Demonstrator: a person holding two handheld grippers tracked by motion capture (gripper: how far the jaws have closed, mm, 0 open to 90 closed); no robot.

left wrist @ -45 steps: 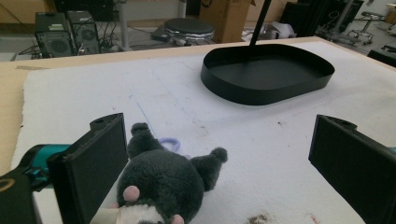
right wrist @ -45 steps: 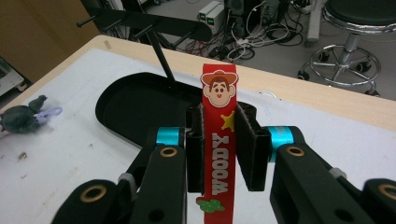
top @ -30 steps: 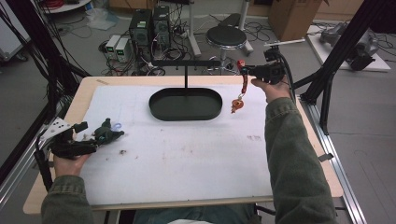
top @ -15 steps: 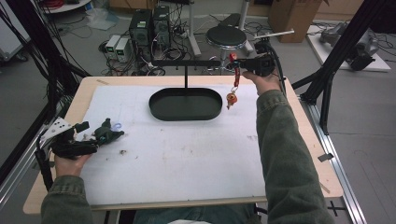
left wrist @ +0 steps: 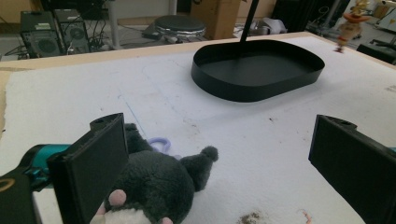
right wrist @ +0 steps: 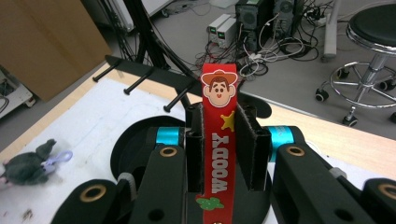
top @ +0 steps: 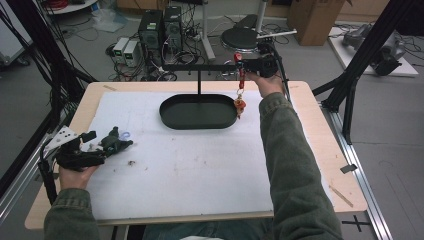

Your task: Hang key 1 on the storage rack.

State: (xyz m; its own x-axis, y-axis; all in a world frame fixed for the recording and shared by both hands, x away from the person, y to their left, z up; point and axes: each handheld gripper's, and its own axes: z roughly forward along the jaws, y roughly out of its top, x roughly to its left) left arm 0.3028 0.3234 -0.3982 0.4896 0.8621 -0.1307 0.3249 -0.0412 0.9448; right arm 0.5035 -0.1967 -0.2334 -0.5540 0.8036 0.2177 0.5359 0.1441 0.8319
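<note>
Pinching a red strap (right wrist: 219,154) flat between its jaws, the right gripper (top: 243,64) is closed on it at the table's far edge, beside the right end of the black rack bar (top: 200,66). In the right gripper view the strap stands upright, with a cowboy face at its top and the word WOODY down its length; its lower end is cut off by the frame. In the high view the strap hangs down from the jaws with a small figure (top: 239,104) at its bottom, just by the right rim of the black tray (top: 170,119); whether the figure touches the rim cannot be told. The rack's pegs (right wrist: 180,98) show behind the strap, partly hidden by it.

The left gripper (top: 95,147) rests near the table's left edge with its jaws wide apart, holding nothing. A grey plush toy (left wrist: 159,182) lies against the inner face of one jaw; its lower part is cut off. A lilac ring (left wrist: 159,143) peeks out behind the toy.
</note>
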